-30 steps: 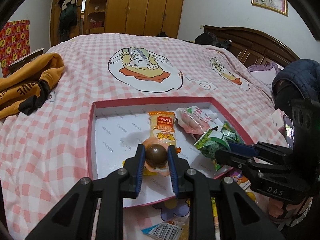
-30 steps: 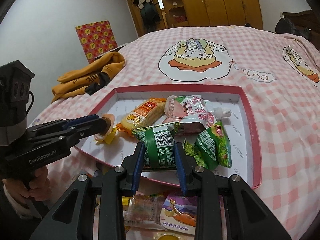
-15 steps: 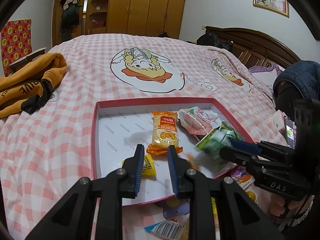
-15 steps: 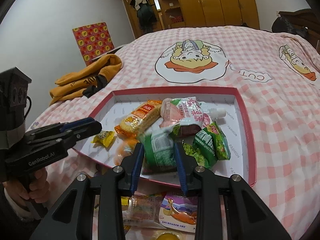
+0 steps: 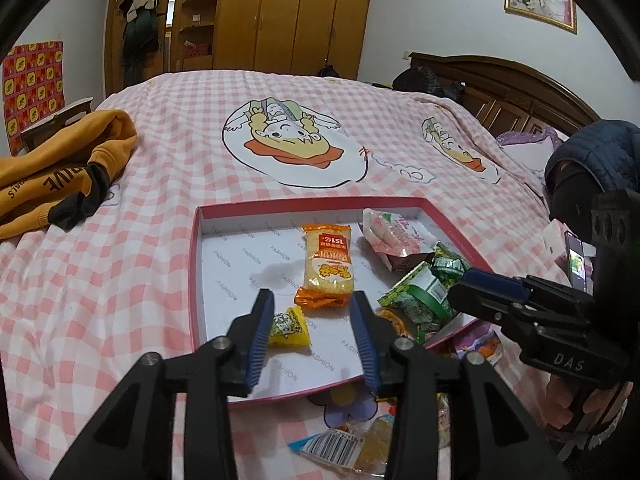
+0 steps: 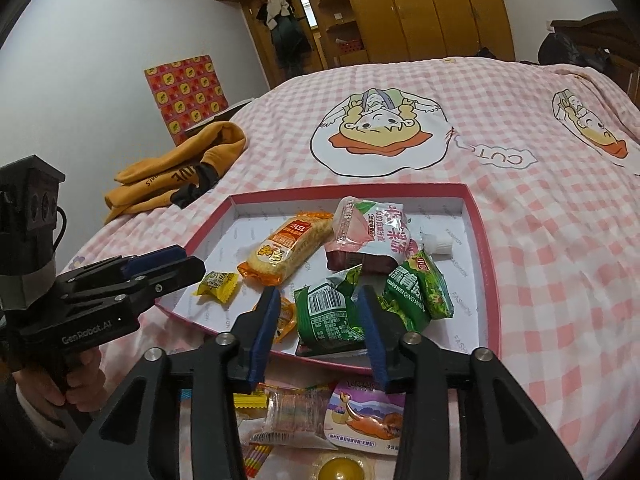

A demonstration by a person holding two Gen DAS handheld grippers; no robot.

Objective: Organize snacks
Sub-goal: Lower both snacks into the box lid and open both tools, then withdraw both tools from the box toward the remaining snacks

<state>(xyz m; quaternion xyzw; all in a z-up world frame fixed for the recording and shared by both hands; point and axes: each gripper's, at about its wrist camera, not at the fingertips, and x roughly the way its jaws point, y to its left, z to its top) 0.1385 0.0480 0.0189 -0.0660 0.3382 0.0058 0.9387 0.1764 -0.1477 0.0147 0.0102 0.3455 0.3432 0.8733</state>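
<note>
Left gripper [image 5: 314,328]: released, jaws spread wide with nothing between the blue pads; it hangs over the near edge of the red tray [image 5: 195,280].
Yellow candy [image 5: 289,327]: lies on the tray floor just inside the left pad, at about 9 o'clock from the gap's middle; contact with the pad is hard to judge.
Orange noodle pack [image 5: 328,268]: at 12 o'clock from the left gripper, flat in the tray, apart from the candy.
Right gripper [image 6: 318,328]: released, jaws wide; the dark green packet [image 6: 330,314] lies in the gap, on the tray's near rim, touched by neither pad as far as can be seen.
Around it: small orange packet [image 6: 285,316] at 9 o'clock beside the left pad; bright green pea bag [image 6: 416,290] at 2 o'clock; pink spouted pouch [image 6: 370,228] at 12 o'clock.
Open room: the tray's left half is bare white floor; its right side is crowded, packets overlapping.
Edges: a low red wall runs round the tray; checked bedspread [image 6: 540,208] lies open beyond it.
Hands: each gripper held by its handle, fingers of a hand [image 6: 52,384] wrapped round the left one's grip.
Cut off: loose snacks [image 6: 320,404] below the tray, partly hidden by the gripper frames.
</note>
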